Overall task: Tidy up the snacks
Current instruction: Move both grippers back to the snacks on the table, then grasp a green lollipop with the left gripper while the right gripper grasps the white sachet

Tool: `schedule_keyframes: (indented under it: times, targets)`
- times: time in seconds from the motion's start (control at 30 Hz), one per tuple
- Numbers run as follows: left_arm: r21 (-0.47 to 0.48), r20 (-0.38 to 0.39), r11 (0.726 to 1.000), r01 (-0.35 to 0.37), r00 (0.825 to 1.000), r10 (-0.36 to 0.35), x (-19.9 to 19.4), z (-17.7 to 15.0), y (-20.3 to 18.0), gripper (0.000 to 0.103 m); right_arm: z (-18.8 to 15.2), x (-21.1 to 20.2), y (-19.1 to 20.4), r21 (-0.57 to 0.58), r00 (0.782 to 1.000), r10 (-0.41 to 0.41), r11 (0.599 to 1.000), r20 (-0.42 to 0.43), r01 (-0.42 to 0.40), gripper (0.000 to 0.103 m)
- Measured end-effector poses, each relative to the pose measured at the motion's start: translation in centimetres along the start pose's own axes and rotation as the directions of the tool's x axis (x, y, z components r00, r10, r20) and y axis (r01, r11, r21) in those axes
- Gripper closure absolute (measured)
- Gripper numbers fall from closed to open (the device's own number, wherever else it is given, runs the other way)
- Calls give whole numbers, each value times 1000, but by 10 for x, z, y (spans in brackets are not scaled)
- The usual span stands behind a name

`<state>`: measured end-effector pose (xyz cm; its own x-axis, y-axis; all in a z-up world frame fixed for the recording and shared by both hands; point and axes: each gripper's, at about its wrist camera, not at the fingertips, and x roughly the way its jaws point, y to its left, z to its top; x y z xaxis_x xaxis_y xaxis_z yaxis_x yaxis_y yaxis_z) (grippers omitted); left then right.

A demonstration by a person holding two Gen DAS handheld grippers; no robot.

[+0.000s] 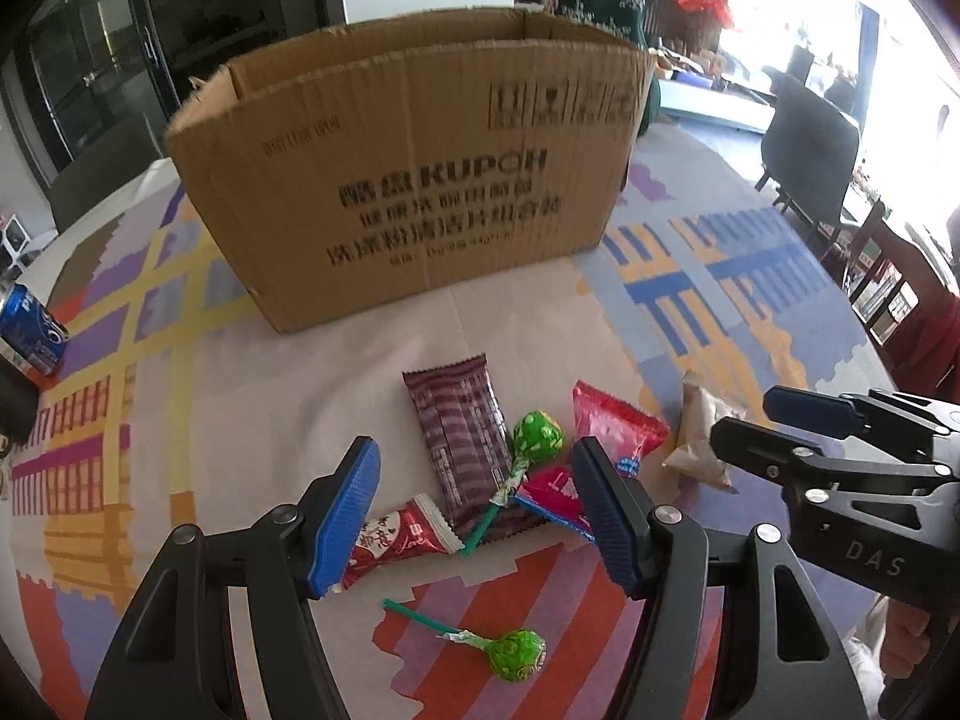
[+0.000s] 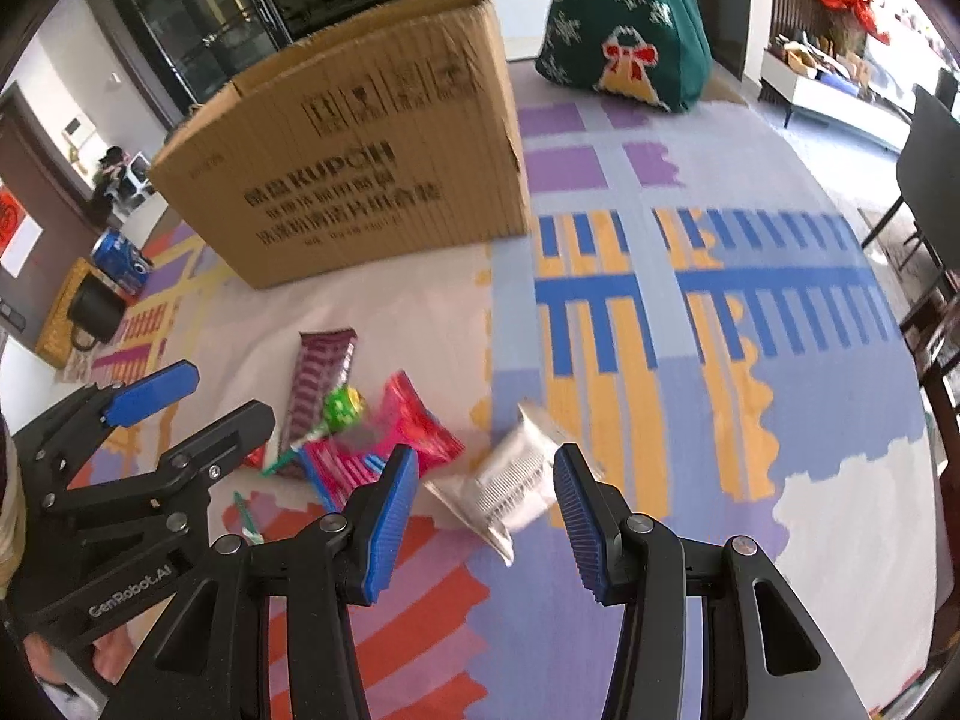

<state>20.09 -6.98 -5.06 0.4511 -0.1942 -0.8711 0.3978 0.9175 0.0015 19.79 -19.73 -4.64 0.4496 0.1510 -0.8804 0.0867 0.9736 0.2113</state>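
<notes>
A pile of snacks lies on the patterned tablecloth in front of an open cardboard box [image 1: 414,180] [image 2: 354,174]. In the left wrist view my left gripper [image 1: 474,516] hangs open above a maroon bar [image 1: 459,438], a green lollipop [image 1: 537,435], a red candy packet [image 1: 399,540] and pink-red packets [image 1: 612,426]. A second green lollipop [image 1: 516,654] lies nearer. My right gripper [image 2: 486,507] is open over a silvery-white packet [image 2: 510,480], which lies on the cloth between its fingers, pads apart from it. The same packet [image 1: 699,432] shows beside the right gripper [image 1: 780,420].
A blue can [image 1: 30,330] [image 2: 120,261] and a black mug [image 2: 93,309] stand at the table's left. A green festive bag [image 2: 624,18] stands behind the box on the right. Dark chairs [image 1: 810,144] ring the table's right edge.
</notes>
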Motion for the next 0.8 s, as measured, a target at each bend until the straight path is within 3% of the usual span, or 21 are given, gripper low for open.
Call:
schedule_keyframes:
  times: [0.27,0.8]
  targets:
    - [24,-33,1000,-2,999,3,18,-3,-3,39,-8,6,-10,47,1000,0,999,-30,2,55]
    - [49,-80,998,36,996,-32,44,4,-13,51,0,29,-17,86,998,1,996,-62,4,55]
